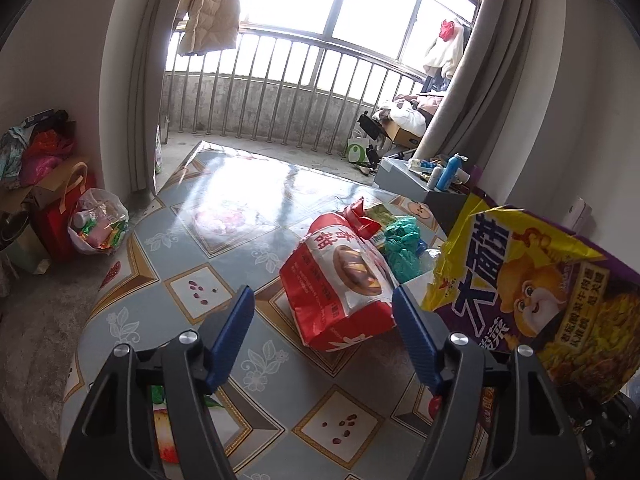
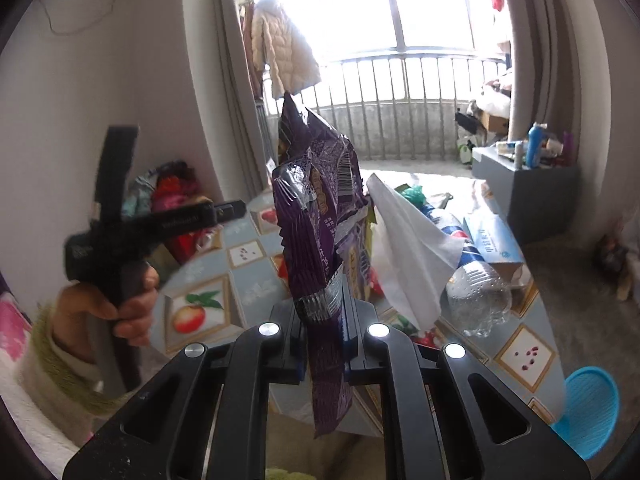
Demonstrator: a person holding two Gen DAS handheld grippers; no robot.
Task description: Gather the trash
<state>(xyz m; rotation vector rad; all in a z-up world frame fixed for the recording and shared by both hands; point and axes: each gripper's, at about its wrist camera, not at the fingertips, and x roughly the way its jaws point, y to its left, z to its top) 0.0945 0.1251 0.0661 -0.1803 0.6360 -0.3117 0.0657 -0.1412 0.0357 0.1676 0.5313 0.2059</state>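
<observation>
Your right gripper (image 2: 322,332) pinched the purple wrapper (image 2: 320,216), lifted above the table (image 2: 516,340); only its camera showed the tissue (image 2: 408,248) and bottle (image 2: 476,296). Your left gripper (image 1: 324,312) gaped empty before the red bag (image 1: 344,280).

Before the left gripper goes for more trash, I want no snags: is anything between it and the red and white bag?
Nothing visible. The left gripper is open, and bare tablecloth leads to the red and white bag. The purple wrapper hangs just right.
</observation>
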